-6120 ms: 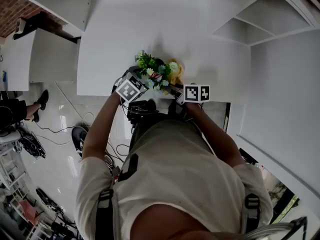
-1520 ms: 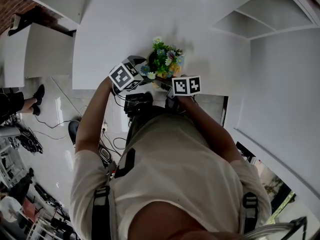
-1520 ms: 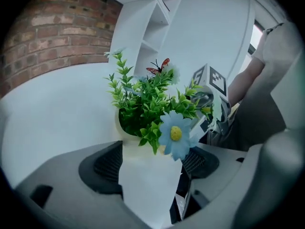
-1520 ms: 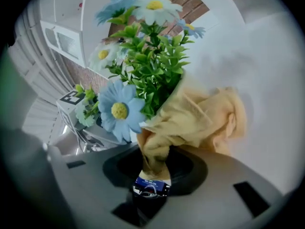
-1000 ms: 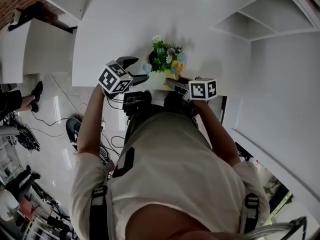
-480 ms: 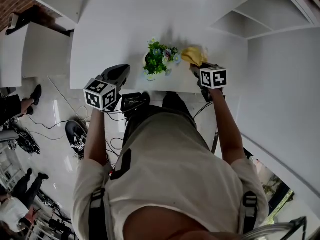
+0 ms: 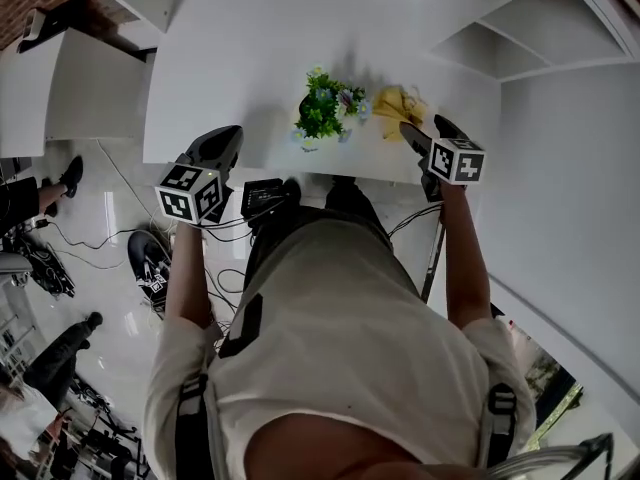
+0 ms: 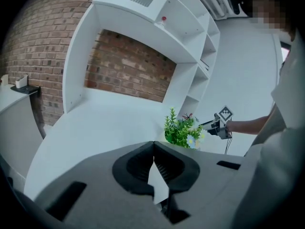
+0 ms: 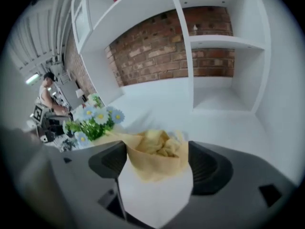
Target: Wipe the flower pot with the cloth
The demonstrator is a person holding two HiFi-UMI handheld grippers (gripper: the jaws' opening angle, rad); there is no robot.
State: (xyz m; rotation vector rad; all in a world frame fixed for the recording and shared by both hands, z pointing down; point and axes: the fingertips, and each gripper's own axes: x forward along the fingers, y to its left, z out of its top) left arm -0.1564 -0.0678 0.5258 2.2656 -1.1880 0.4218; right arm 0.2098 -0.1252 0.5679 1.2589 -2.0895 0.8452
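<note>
Evidently right tool, jaws just parted around the loose cloth, should retreat straight, sparing the pot; left tool together, empty.

White counter, white open shelves to its right, red brick wall behind, glossy pale floor, thin cables trailing across it, white side counter at left.
</note>
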